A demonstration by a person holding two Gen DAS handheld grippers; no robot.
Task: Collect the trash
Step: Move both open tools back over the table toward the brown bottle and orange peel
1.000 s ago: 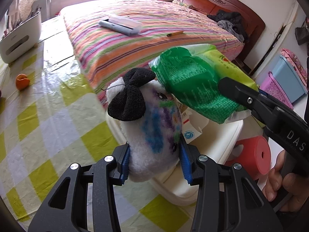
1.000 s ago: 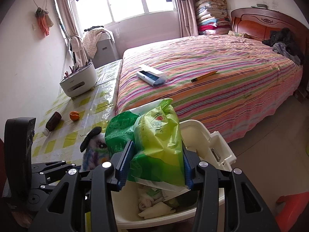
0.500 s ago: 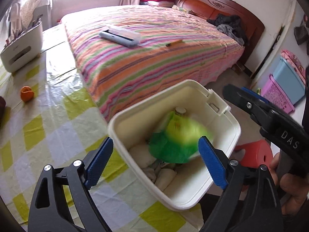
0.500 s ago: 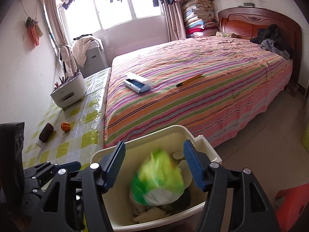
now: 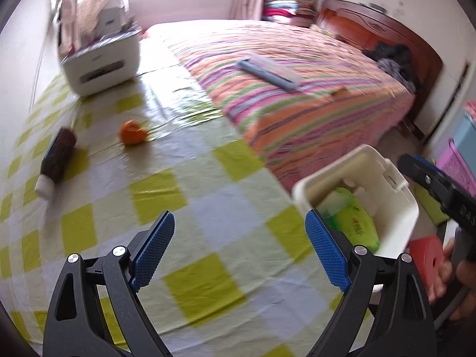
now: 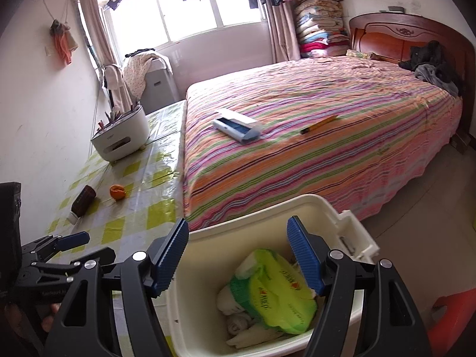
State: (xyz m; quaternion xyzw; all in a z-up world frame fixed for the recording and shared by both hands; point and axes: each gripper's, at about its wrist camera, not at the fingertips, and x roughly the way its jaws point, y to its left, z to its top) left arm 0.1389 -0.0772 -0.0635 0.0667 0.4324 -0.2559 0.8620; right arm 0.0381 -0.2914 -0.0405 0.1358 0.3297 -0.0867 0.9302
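Note:
A white trash bin (image 6: 333,208) stands at the table's edge beside the bed; it also shows in the left wrist view (image 5: 395,190). A green wet-wipe pack (image 6: 276,291) lies inside it on white cloth-like items (image 6: 238,321), and shows in the left wrist view (image 5: 354,220). My right gripper (image 6: 238,255) is open and empty just above the bin. My left gripper (image 5: 239,255) is open and empty over the checked tablecloth (image 5: 190,184), left of the bin. An orange peel (image 5: 132,132) and a brown bottle (image 5: 58,157) lie on the table.
A white organiser box (image 5: 101,65) stands at the table's far end. The striped bed (image 6: 312,136) carries a flat blue-white case (image 6: 236,125) and a pencil (image 6: 318,125). A red stool (image 5: 428,258) stands on the floor by the bin.
Both grippers opened: the plush toy and the green pack dropped into the bin. My left gripper then swung left over the table; my right gripper stayed above the bin.

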